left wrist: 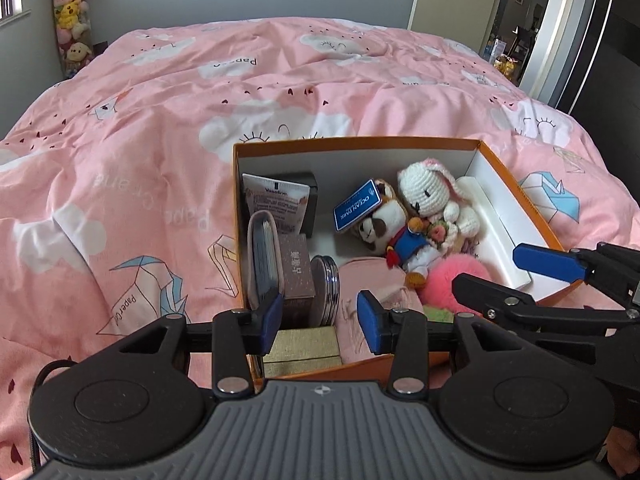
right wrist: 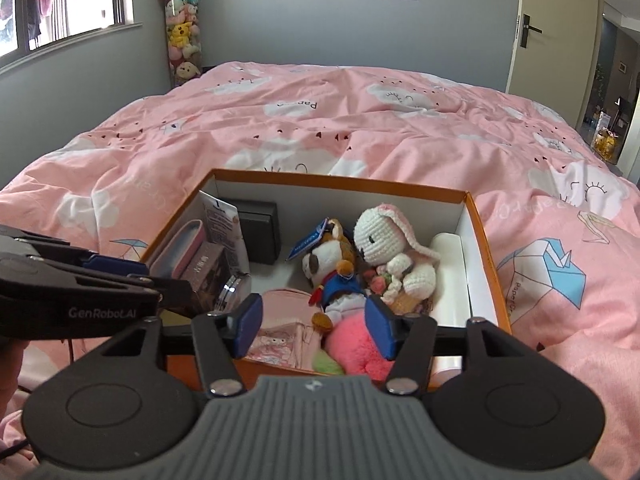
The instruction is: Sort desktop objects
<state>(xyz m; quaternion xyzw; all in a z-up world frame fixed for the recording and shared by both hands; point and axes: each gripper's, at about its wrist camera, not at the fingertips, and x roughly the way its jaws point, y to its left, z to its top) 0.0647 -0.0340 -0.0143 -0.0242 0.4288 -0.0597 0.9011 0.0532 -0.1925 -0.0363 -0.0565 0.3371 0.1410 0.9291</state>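
Observation:
An orange box (left wrist: 360, 143) (right wrist: 340, 185) with white inner walls sits on the pink bed. Inside are a crochet white rabbit (left wrist: 430, 196) (right wrist: 380, 240), a dog plush with a blue tag (left wrist: 384, 228) (right wrist: 328, 264), a pink fluffy ball (left wrist: 448, 280) (right wrist: 352, 344), a pink pouch (left wrist: 376, 280) (right wrist: 280, 320), a Vaseline tube (left wrist: 280, 200), a black box (right wrist: 262, 232), a round tin (left wrist: 326, 292) and small boxes (left wrist: 296, 268). My left gripper (left wrist: 320, 320) is open and empty over the box's near left part. My right gripper (right wrist: 314, 326) is open and empty over the near edge.
The pink patterned duvet (left wrist: 200, 100) (right wrist: 360, 120) covers the bed all around the box. A tall tube of plush toys (right wrist: 182, 20) stands in the far corner by the window. A door (right wrist: 556, 32) stands at the right.

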